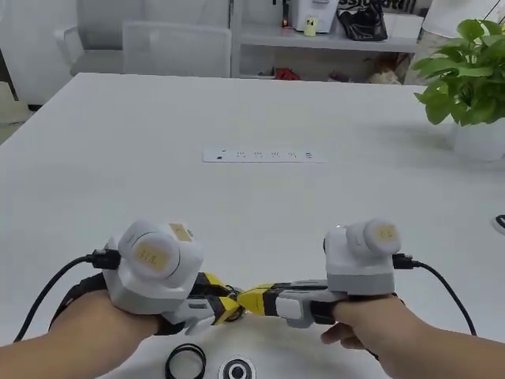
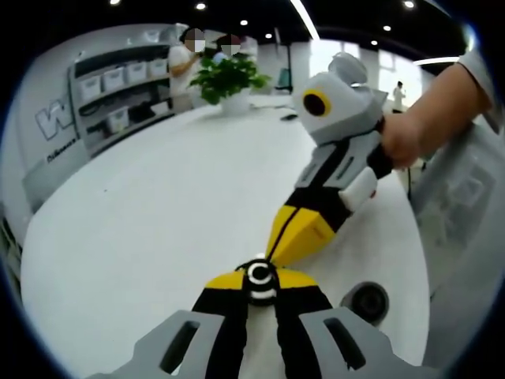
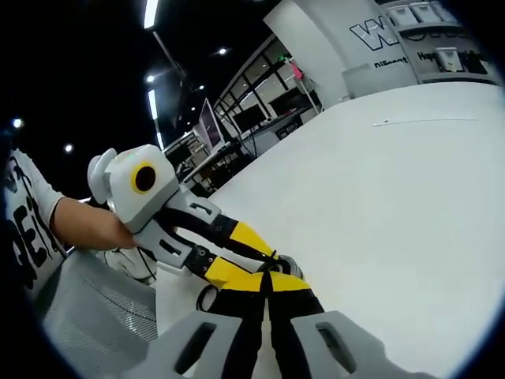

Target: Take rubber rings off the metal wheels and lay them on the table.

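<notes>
In the left gripper view my left gripper [image 2: 259, 286] is shut on a small metal wheel [image 2: 259, 274] that carries a black rubber ring. My right gripper [image 2: 273, 254] comes in from the upper right, its yellow jaws closed on the ring's edge. In the head view both grippers meet tip to tip low over the table's near edge, left gripper [image 1: 230, 305] against right gripper [image 1: 245, 300]. A loose black rubber ring [image 1: 185, 362] lies on the table below them, beside a bare metal wheel [image 1: 237, 369]. The right gripper view shows that ring [image 3: 207, 298] too.
A white power strip [image 1: 263, 155] lies mid-table. A potted plant [image 1: 465, 71] stands at the far right, and a black cable [image 1: 499, 223] pokes in at the right edge. Chairs and shelves stand beyond the white table [image 1: 158, 158].
</notes>
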`<state>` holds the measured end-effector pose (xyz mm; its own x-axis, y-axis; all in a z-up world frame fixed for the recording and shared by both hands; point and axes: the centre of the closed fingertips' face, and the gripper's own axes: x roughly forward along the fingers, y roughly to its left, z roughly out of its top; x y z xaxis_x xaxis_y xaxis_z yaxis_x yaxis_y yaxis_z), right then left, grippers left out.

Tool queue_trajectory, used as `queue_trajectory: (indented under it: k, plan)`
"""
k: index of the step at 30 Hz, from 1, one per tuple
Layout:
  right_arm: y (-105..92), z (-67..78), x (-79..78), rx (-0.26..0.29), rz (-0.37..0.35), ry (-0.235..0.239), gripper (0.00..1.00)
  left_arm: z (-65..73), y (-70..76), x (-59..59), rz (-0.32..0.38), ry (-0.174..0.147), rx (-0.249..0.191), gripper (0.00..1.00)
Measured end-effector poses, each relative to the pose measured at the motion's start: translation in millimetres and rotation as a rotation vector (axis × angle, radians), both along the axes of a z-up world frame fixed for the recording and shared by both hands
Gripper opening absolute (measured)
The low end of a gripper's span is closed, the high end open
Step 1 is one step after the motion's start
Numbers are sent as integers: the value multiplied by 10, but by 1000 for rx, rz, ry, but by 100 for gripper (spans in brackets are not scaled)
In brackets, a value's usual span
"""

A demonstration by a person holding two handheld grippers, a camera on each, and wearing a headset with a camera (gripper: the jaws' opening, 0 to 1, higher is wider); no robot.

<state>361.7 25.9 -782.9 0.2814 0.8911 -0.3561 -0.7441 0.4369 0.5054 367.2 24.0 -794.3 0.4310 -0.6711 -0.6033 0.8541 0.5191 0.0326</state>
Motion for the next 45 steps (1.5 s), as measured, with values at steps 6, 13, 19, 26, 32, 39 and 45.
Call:
queue_trajectory:
  k: [6, 13, 19, 26, 32, 39, 45]
  plan:
    - [-30, -19, -2, -8, -17, -2, 0, 1, -2, 0, -9, -28, 13, 13]
    - [-69, -10, 24, -1, -39, 4, 0, 15, 6, 8, -5, 8, -19, 14]
    - [-70, -3, 19, 4, -42, 10, 0, 24, 26, -34, -16, 16, -19, 15]
    - [-57, 48, 9, 22, -44, 22, 0, 125, 31, -105, -33, 10, -61, 22]
    - [-52, 95, 3, 40, -45, 33, 0, 216, 64, -173, -47, -11, -75, 29]
    - [-37, 165, -10, 62, -44, 42, 0, 309, 135, -258, -64, -34, -84, 37]
    - [-2, 238, -31, 87, -40, 51, 0, 436, 180, -288, -62, -53, -113, 43]
